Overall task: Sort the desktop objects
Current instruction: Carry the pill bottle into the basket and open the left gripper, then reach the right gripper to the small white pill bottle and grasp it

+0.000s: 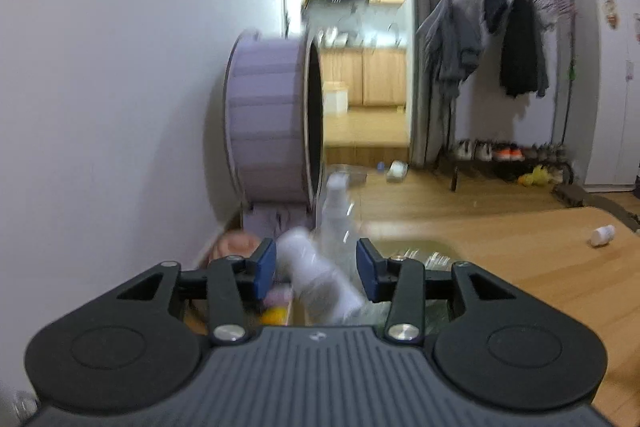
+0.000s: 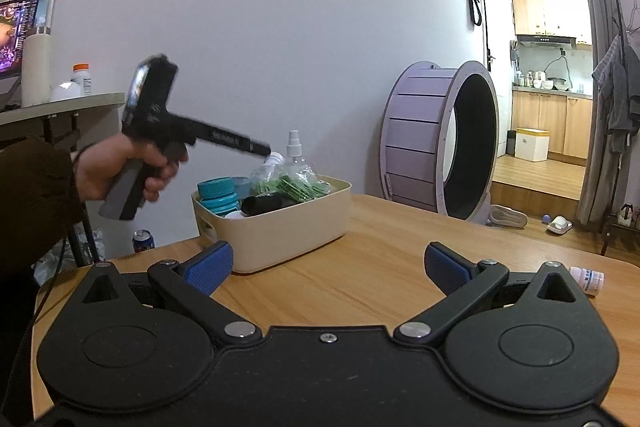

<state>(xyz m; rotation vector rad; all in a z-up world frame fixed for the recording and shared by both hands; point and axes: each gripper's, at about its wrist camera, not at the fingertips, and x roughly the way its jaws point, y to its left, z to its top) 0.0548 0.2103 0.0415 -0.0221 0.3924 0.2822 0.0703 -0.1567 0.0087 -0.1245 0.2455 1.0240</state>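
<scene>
Hovering over the cream bin (image 2: 280,231), the left gripper (image 1: 316,267) is parted around a white bottle (image 1: 320,279), seemingly for dropping, while the right gripper (image 2: 328,267) is held wide open, empty, near the white pill bottle (image 2: 588,279) at right.

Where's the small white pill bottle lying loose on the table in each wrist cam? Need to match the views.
Left wrist: the white pill bottle lies on its side on the table, far right, past the gripper.
Right wrist: same bottle at the right edge, partly hidden behind the right gripper's arm.
Shared landmark: the purple wheel standing against the wall.
</scene>
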